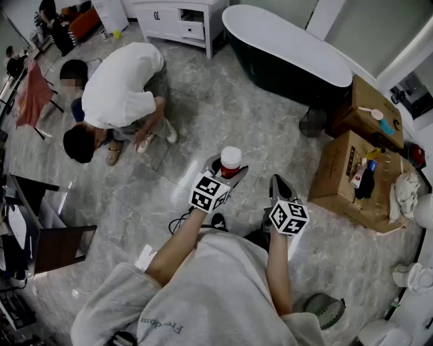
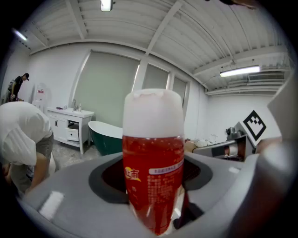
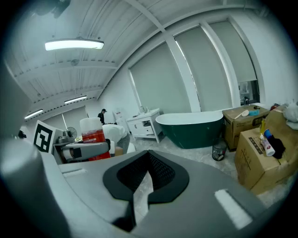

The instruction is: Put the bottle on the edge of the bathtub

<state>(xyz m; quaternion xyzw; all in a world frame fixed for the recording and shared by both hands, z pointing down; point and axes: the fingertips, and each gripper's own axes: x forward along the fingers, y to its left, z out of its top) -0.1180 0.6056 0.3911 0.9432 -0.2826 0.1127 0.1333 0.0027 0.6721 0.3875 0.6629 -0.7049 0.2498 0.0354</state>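
A red bottle [image 1: 231, 162] with a white cap stands upright between the jaws of my left gripper [image 1: 229, 172], which is shut on it and holds it above the floor. In the left gripper view the bottle [image 2: 153, 162] fills the middle between the grey jaws. My right gripper [image 1: 280, 187] hangs just to the right of it, shut and empty, its black pads [image 3: 160, 174] meeting. From that view the bottle [image 3: 93, 135] shows at the left. The dark green bathtub [image 1: 287, 51] with a white rim stands well ahead, at the far side of the room; it also appears as the bathtub [image 3: 193, 126].
A person in a white shirt [image 1: 122, 88] crouches on the marble floor at the left. Cardboard boxes [image 1: 348, 182] with bottles and cloths on top sit at the right, a small bin [image 1: 312, 121] beside the tub. A white cabinet [image 1: 179, 20] stands behind.
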